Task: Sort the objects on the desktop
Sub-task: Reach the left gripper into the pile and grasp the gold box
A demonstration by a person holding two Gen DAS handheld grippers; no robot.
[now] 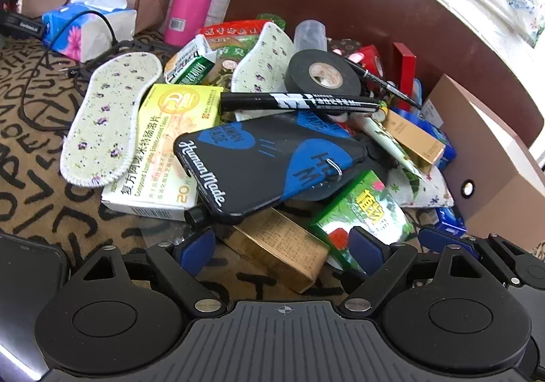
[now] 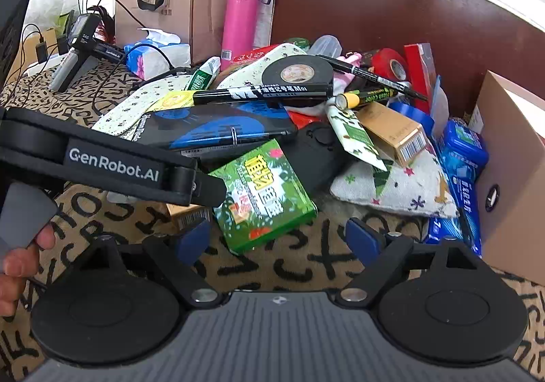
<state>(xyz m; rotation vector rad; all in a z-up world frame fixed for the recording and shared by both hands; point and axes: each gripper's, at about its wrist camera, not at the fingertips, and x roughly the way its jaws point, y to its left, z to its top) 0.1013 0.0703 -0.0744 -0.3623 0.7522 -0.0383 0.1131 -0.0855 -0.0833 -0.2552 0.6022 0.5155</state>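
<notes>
We see both tools spread wide, holding nothing. The green box point(image 2: 264, 196) lies just ahead of the right tool point(image 2: 277, 240), centre frame, long axis slanting toward lower right; the left tool point(image 1: 281, 249) fronts a gold box point(image 1: 282, 249).

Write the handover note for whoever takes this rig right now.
Left gripper: open, empty, low in front of the pile, a gold box lying between its fingers.
Right gripper: open, empty, fingers either side of the near corner of the green box.
Pile: the phone in a Human Made case lies on the yellow medicine box; a black marker and black tape roll sit on top; floral insole to the left; brown cardboard box to the right.
Done: nothing visibly sorted.
Left: the whole pile.
</notes>
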